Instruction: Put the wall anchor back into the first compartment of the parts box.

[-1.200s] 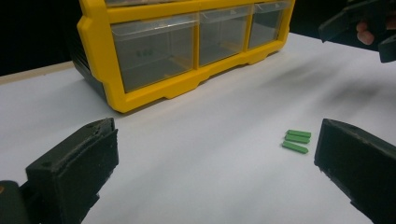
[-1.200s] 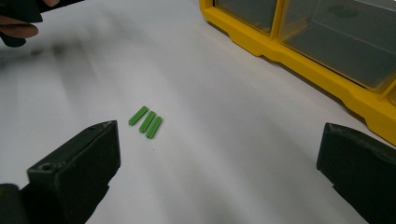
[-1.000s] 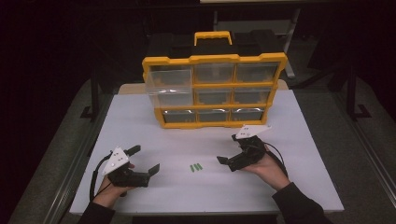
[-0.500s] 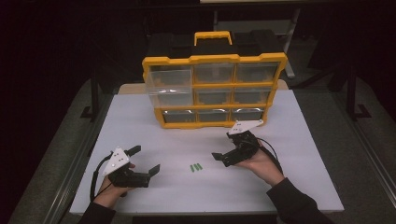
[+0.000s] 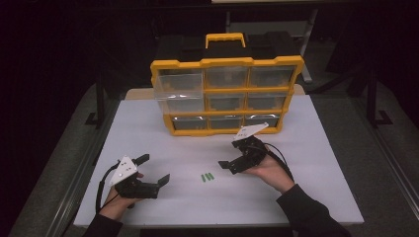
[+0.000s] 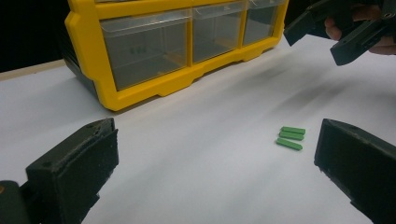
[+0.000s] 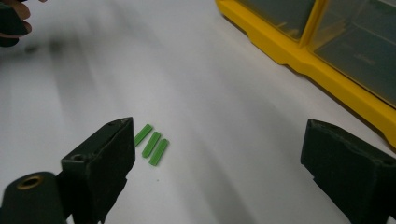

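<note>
Three small green sticks (image 5: 207, 177) lie side by side on the white table, in front of a yellow organiser (image 5: 227, 61) with clear drawers. My right gripper (image 5: 230, 154) hovers just right of the sticks, open; its jaws have just been closing a little, with nothing between them. In the right gripper view the sticks (image 7: 152, 143) lie beside the left jaw, ahead of the right gripper (image 7: 224, 154). My left gripper (image 5: 155, 168) rests open at the near left. In its own view the left gripper (image 6: 217, 154) faces the sticks (image 6: 291, 138), and the right gripper (image 6: 315, 44) shows at top right.
The organiser's top-left drawer (image 5: 179, 89) stands pulled out; the other drawers (image 6: 154, 60) sit flush. Its yellow base (image 7: 299, 51) runs close on the right gripper's far right. The white table (image 5: 321, 163) has dark drop-offs at both sides.
My right gripper has moved left across the table, closer to the green sticks. The left gripper has stayed where it was.
</note>
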Tool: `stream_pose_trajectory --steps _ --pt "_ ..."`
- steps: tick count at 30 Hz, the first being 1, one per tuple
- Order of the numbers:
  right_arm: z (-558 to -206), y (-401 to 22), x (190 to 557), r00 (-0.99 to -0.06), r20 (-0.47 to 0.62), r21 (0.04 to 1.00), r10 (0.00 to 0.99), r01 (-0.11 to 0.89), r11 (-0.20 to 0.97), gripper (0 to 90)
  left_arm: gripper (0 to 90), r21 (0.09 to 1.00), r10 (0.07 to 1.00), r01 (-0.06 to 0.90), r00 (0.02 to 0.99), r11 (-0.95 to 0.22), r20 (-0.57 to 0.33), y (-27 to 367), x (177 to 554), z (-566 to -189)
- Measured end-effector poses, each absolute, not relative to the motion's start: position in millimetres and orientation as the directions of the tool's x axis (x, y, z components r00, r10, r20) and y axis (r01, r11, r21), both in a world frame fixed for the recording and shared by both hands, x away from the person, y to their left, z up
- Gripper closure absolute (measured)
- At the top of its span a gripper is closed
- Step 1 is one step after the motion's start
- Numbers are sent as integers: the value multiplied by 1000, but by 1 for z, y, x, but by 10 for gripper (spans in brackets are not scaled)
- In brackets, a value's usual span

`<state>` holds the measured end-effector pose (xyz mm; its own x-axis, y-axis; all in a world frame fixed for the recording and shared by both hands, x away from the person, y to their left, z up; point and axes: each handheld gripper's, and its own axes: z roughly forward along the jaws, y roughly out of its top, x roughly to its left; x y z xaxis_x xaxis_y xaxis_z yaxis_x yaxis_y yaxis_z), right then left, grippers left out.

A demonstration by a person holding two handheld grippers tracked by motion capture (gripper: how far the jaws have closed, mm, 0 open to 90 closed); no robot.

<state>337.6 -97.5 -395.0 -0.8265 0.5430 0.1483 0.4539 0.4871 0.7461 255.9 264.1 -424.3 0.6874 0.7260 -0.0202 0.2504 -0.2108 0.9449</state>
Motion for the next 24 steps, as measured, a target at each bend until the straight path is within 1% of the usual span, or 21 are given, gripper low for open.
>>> stream_pose_trajectory --steps 8,9,11,17,19,24 --pt "-395 -87 341 -839 139 736 527 443 511 126 0 945 727 251 686 -211 -20 263 256 -425" --pt "-395 -85 341 -835 148 728 530 455 513 128 0 945 728 251 686 -209 -21 263 256 -425" --pt "-396 -83 342 -843 140 725 519 444 526 136 0 945 727 251 686 -211 -20 263 256 -425" --pt "-398 -71 343 -852 155 697 501 453 555 161 0 945 724 247 690 -214 -16 263 256 -425" --pt "-401 -69 345 -864 127 692 488 429 580 173 0 945 724 247 689 -215 -16 263 256 -425" --pt "-403 -63 347 -872 125 675 473 424 604 201 0 945 723 245 691 -216 -14 263 256 -425"
